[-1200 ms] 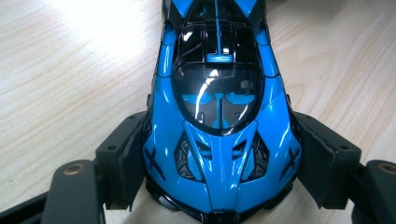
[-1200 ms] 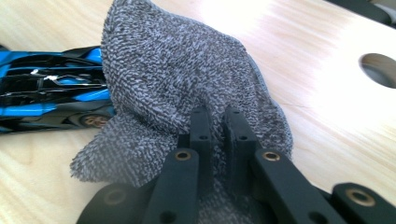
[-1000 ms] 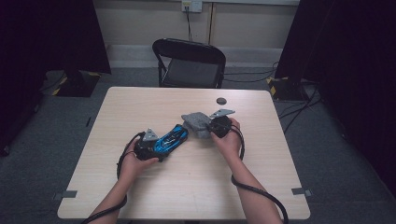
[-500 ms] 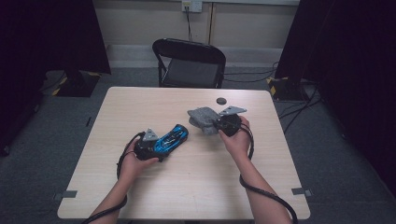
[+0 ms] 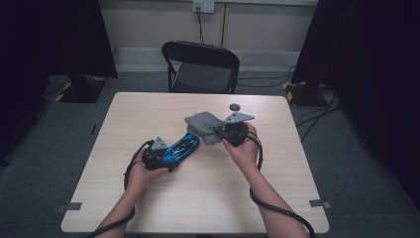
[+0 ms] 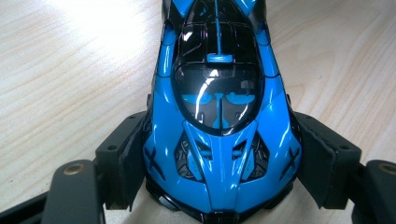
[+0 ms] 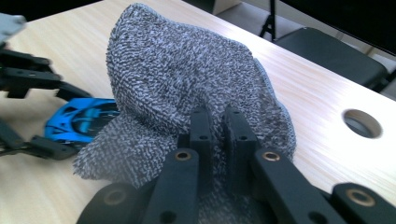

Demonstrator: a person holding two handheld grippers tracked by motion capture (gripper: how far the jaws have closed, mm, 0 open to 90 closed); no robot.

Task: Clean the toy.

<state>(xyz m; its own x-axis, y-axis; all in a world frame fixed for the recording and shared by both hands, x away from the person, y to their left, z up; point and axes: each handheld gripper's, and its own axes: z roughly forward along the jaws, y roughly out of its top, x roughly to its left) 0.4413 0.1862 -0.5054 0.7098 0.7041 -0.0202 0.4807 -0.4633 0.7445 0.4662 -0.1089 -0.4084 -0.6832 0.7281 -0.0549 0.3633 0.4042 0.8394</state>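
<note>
A blue and black toy car (image 6: 219,116) lies on the wooden table (image 5: 208,193), held at both flanks by the black pads of my left gripper (image 6: 219,163). In the high view the car (image 5: 181,146) points up and right from the left gripper (image 5: 166,156). A grey knitted cloth (image 7: 187,74) hangs bunched from my right gripper (image 7: 215,121), whose jaws are pinched together on a fold of it. From above, the cloth (image 5: 203,124) is lifted just right of the car's far end, in front of the right gripper (image 5: 225,131).
A round cable hole (image 5: 235,106) is cut in the table behind the right hand; it also appears in the right gripper view (image 7: 362,122). A black folding chair (image 5: 200,67) stands beyond the far edge. Cables trail from both grippers toward the person.
The right gripper has risen and drifted away from the car, carrying the grey cloth with it. The left gripper and the car have stayed put.
</note>
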